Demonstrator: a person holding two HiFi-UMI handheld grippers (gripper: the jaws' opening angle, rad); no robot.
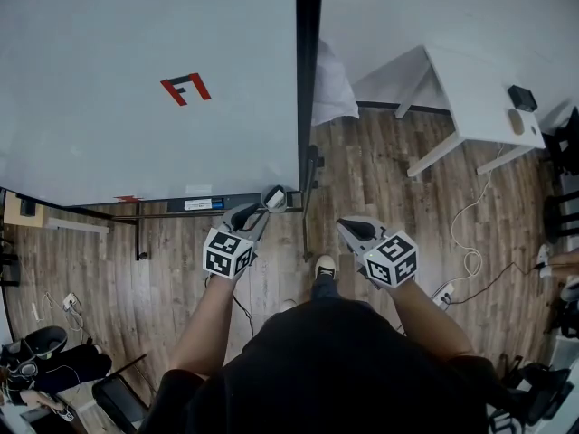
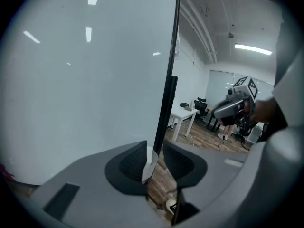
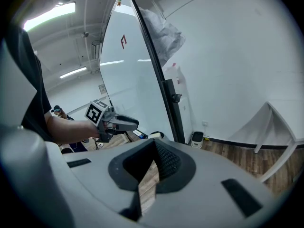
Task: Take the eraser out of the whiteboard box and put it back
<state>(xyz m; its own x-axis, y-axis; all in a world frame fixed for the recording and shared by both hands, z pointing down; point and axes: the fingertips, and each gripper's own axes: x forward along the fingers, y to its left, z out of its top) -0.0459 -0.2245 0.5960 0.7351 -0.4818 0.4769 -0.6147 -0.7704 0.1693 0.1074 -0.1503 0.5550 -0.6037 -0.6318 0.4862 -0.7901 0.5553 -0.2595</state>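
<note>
1. While I am looking down from the head view, both forearms [image 1: 206,319] are reaching forward and sloping downward, side by side above the wooden floor [image 1: 271,274].
2. The left hand-held gripper [image 1: 257,212] is pointing at the lower right corner of the whiteboard [image 1: 145,80], with its tips just beside the whiteboard box [image 1: 274,197] at the right end of the tray [image 1: 181,204].
3. Its jaws are standing apart. In the left gripper view a pale block, which I am taking for the eraser [image 2: 150,161], is showing between them. It is lying against the left pad, with a gap to the right pad.
4. I cannot tell from any view how deep the eraser is sitting in the whiteboard box.
5. The right hand-held gripper [image 1: 349,230] is hovering well apart from the tray. Its jaws are standing slightly apart and holding nothing, with only floor showing between them.
</note>
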